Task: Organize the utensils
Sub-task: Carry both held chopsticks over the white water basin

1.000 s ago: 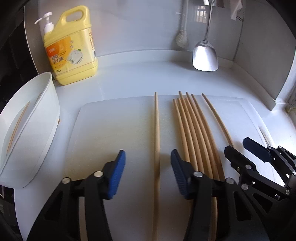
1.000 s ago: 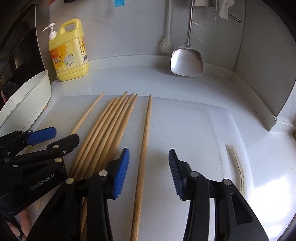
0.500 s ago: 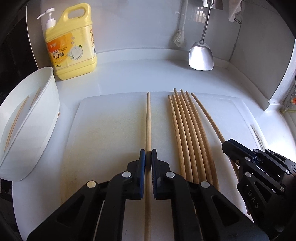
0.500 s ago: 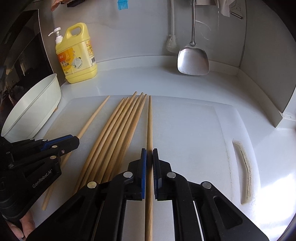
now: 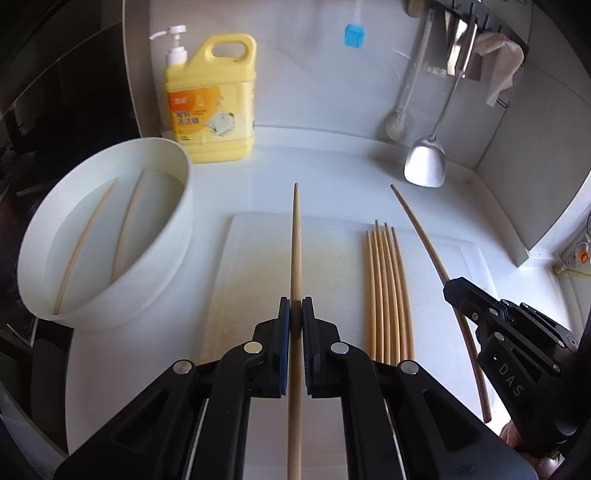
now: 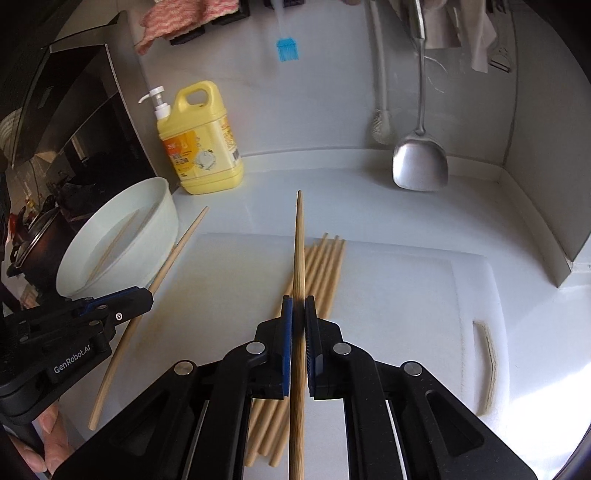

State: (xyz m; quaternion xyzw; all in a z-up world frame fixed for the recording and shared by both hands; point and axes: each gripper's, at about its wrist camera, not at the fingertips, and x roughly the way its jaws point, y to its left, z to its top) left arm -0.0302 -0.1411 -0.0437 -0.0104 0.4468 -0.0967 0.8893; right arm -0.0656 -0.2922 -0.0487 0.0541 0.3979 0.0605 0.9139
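My left gripper (image 5: 295,314) is shut on a wooden chopstick (image 5: 295,243) held above the white cutting board (image 5: 258,266). In the right wrist view my right gripper (image 6: 298,314) is likewise shut on another chopstick (image 6: 298,243), lifted off the board. Several chopsticks (image 5: 388,288) lie side by side on the board, seen also under the right gripper as a bundle (image 6: 328,266). A white bowl (image 5: 166,258) at the left holds two chopsticks (image 5: 125,221). The right gripper's chopstick (image 5: 424,236) shows at the right of the left wrist view, and the left gripper's chopstick (image 6: 170,258) at the left of the right wrist view.
A yellow dish-soap bottle (image 5: 210,99) stands at the back left by the wall. A metal spatula (image 5: 424,166), a brush (image 5: 397,125) and a blue silicone brush (image 5: 354,35) hang on the back wall. A grey side wall (image 6: 543,184) closes off the right. A person's fingers (image 6: 51,439) hold the left gripper.
Both grippers shut, each on one chopstick lying on the board, and then rose, lifting the two chopsticks off the board. The remaining chopsticks stayed put.
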